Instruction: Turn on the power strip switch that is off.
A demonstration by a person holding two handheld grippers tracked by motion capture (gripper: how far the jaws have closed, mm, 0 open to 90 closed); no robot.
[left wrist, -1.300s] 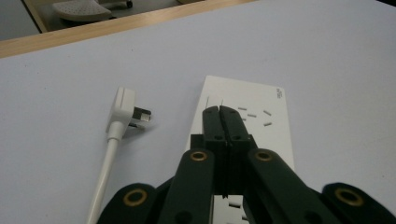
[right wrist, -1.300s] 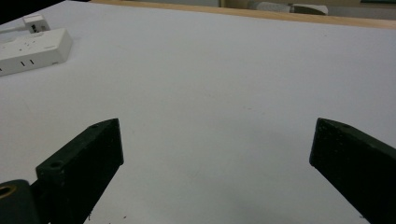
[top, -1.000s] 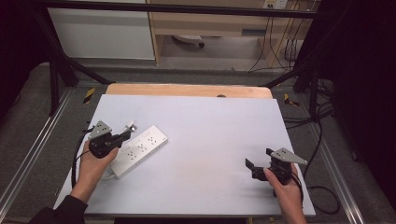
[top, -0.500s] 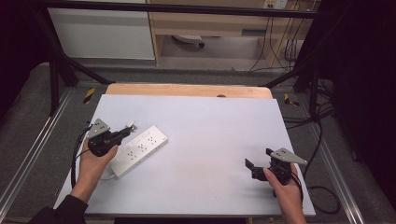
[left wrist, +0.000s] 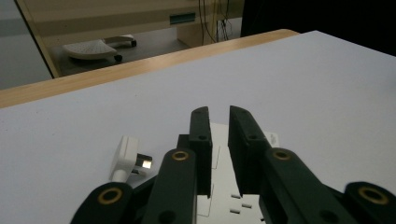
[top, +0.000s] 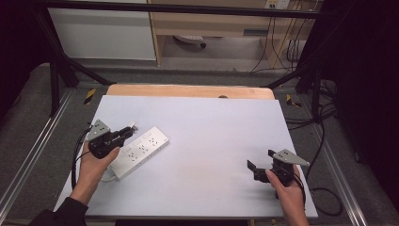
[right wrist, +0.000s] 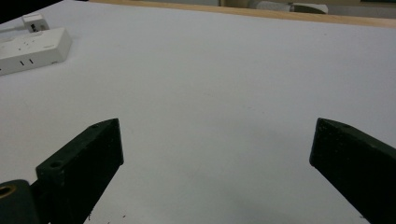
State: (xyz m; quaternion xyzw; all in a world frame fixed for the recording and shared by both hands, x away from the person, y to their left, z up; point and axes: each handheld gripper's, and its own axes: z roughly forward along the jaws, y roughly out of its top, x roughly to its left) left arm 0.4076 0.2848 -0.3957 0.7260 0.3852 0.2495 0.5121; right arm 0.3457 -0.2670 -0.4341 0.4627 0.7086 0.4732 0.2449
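A white power strip (top: 139,151) lies on the left part of a pale tabletop (top: 211,127), its long axis running on a diagonal from the near left toward the far right. The left gripper (top: 128,131) sits over the strip's left side, much the nearer of the two tools, and points along roughly the same diagonal. In the left gripper view its two black jaws stand a narrow gap apart and have just been opening; nothing is clamped between them, and the strip's socket face shows directly beneath and just ahead. A small white plug (left wrist: 130,157) with a shiny metal prong lies on the tabletop just left of those jaws, apart from them (whether it touches the strip I cannot tell). The person's left hand (top: 94,165) holds the tool low and close to level, forearm coming in from the near left corner. The right gripper (top: 259,165) rests well apart near the tabletop's right front corner, gripped by the right hand (top: 287,188), jaws spread wide and empty, aimed across bare tabletop toward the distant strip.
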